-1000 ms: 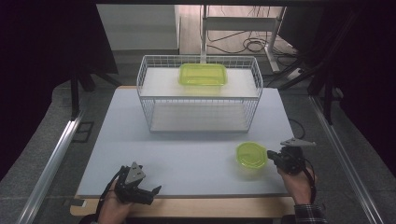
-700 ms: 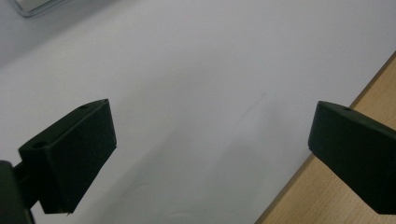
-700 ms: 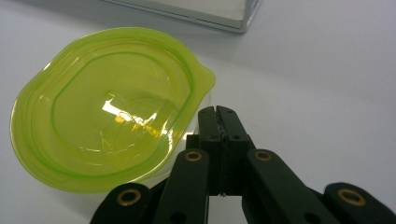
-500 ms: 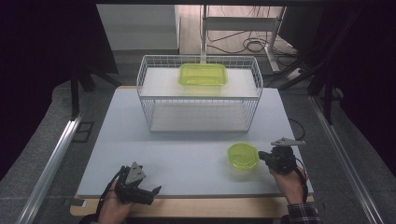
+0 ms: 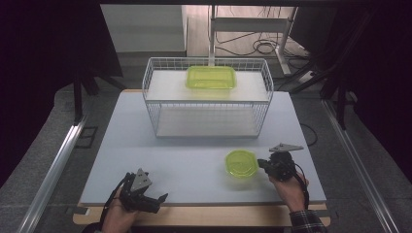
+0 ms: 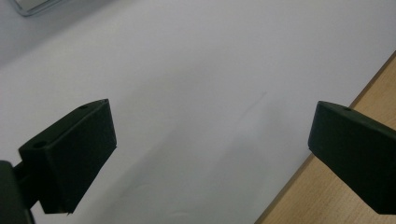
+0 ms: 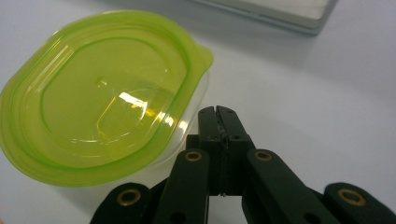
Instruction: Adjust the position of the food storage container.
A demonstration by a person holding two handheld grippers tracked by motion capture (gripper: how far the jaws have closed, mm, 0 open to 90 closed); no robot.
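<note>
A small round container with a yellow-green lid (image 5: 241, 163) (image 7: 102, 93) sits on the white tabletop (image 5: 184, 160) at the front right. My right gripper (image 5: 263, 164) (image 7: 218, 111) is shut with nothing between its jaws, its tips right against the container's right side. At the front left, near the table's wooden edge, my left gripper (image 5: 162, 197) (image 6: 210, 135) is held wide open over bare tabletop, nothing between its jaws.
A white wire basket (image 5: 145, 87) stands at the back middle of the table. On its upper shelf lies a rectangular container with a yellow-green lid (image 5: 211, 77). A strip of wooden edge (image 6: 373, 84) runs along the table's front.
My right gripper has moved left along the table, and the round container has slid left ahead of it. The left gripper has stayed in place.
</note>
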